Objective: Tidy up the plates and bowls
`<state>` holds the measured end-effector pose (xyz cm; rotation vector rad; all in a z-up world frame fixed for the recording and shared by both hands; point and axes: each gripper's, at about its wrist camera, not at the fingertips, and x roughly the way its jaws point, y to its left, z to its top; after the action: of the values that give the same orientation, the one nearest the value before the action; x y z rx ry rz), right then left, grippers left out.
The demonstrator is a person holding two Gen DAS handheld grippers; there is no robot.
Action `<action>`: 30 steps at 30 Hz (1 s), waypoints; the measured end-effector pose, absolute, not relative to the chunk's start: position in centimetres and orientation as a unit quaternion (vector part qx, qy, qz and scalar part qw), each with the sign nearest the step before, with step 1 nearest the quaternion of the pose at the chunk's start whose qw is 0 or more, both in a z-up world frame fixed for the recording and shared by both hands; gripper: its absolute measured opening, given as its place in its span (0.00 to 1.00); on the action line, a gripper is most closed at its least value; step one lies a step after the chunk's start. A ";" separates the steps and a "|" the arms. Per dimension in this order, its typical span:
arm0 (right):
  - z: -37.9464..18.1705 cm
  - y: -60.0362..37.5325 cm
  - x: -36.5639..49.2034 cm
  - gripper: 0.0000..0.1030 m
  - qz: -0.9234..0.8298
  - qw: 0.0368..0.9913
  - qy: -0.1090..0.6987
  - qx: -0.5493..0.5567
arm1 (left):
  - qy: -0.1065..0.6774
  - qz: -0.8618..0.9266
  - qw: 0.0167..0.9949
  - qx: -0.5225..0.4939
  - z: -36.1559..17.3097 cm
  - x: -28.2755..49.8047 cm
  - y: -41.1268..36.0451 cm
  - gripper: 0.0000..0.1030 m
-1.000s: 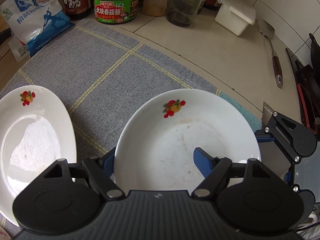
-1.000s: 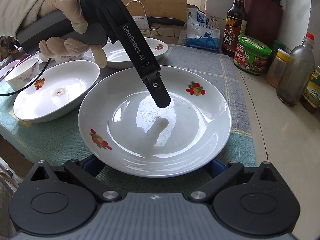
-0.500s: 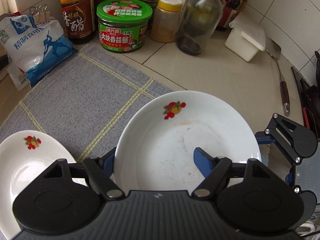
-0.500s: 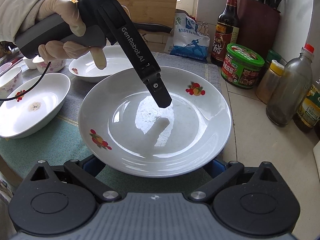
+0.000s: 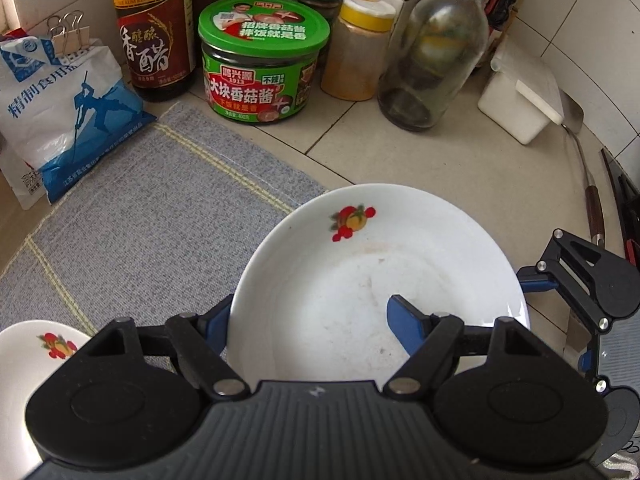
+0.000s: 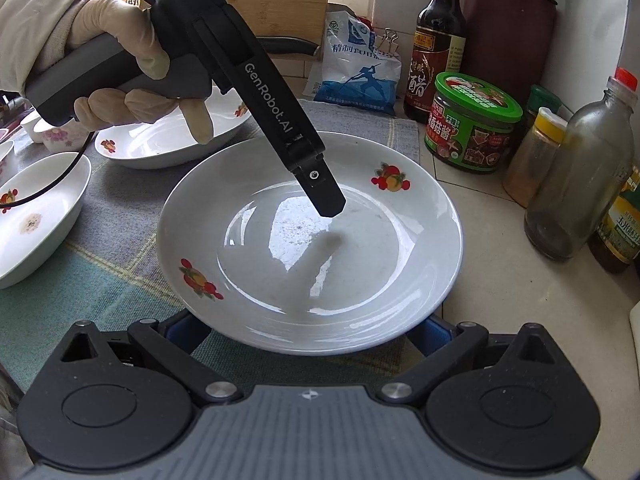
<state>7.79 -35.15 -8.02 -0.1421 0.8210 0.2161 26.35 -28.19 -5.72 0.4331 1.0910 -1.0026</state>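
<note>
A white plate with fruit prints (image 5: 360, 280) (image 6: 312, 240) is held above the counter's mat edge. My left gripper (image 5: 308, 320) is shut on the plate's rim, one finger (image 5: 404, 322) inside the plate and the other beneath it. In the right wrist view the left gripper's finger (image 6: 320, 188) reaches into the plate from above. My right gripper (image 6: 304, 332) is wide apart, with its blue fingers mostly hidden beneath the plate's near edge. Two more white plates (image 6: 168, 140) (image 6: 36, 212) lie on the mat to the left.
A grey and green mat (image 5: 140, 220) covers the counter. At the back stand a salt bag (image 5: 60, 120), vinegar bottle (image 5: 152, 28), green-lidded jar (image 5: 260, 68), spice jar (image 5: 360, 48) and glass bottle (image 5: 436, 56). A white box (image 5: 520, 104) and spatula (image 5: 588, 192) lie right. Small bowls (image 6: 52, 132) sit far left.
The plate, held in the left gripper, has moved right and toward the back of the counter, nearer the jars. The other plates have slid left in both views.
</note>
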 end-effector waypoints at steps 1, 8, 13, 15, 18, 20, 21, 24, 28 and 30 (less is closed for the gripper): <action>-8.1 -35.2 7.9 1.00 0.104 0.908 0.399 -0.068 | 0.494 -0.454 0.716 0.195 -5.8 26.4 -28.2 0.76; -8.2 -35.2 8.0 1.00 0.102 0.908 0.400 -0.070 | 0.489 -0.450 0.720 0.200 -6.0 26.4 -28.3 0.76; -8.2 -35.3 8.1 1.00 0.104 0.907 0.402 -0.070 | 0.477 -0.448 0.727 0.208 -5.5 25.8 -28.0 0.78; -8.1 -35.3 8.0 1.00 0.104 0.907 0.402 -0.071 | 0.470 -0.443 0.732 0.214 -5.2 25.4 -27.6 0.79; -7.7 -35.2 7.6 1.00 0.100 0.907 0.403 -0.074 | 0.461 -0.435 0.741 0.220 -4.5 24.7 -26.6 0.80; -7.4 -35.0 7.2 1.00 0.097 0.906 0.404 -0.076 | 0.455 -0.433 0.746 0.219 -3.8 24.1 -25.7 0.80; -7.2 -34.8 6.9 1.00 0.093 0.907 0.404 -0.078 | 0.449 -0.431 0.752 0.219 -3.3 23.7 -25.1 0.80; -6.7 -34.1 5.9 1.00 0.086 0.908 0.402 -0.085 | 0.428 -0.427 0.768 0.212 -1.6 22.4 -23.2 0.82; -5.8 -33.1 4.4 1.00 0.081 0.912 0.392 -0.088 | 0.399 -0.412 0.794 0.202 0.6 20.5 -20.1 0.83; -5.5 -32.4 3.8 1.00 0.088 0.915 0.386 -0.083 | 0.390 -0.400 0.807 0.192 1.3 19.5 -18.3 0.83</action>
<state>3.75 -32.36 -5.46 -0.1713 0.7941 0.1816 19.53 -18.30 1.27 0.4110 0.8342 -0.8548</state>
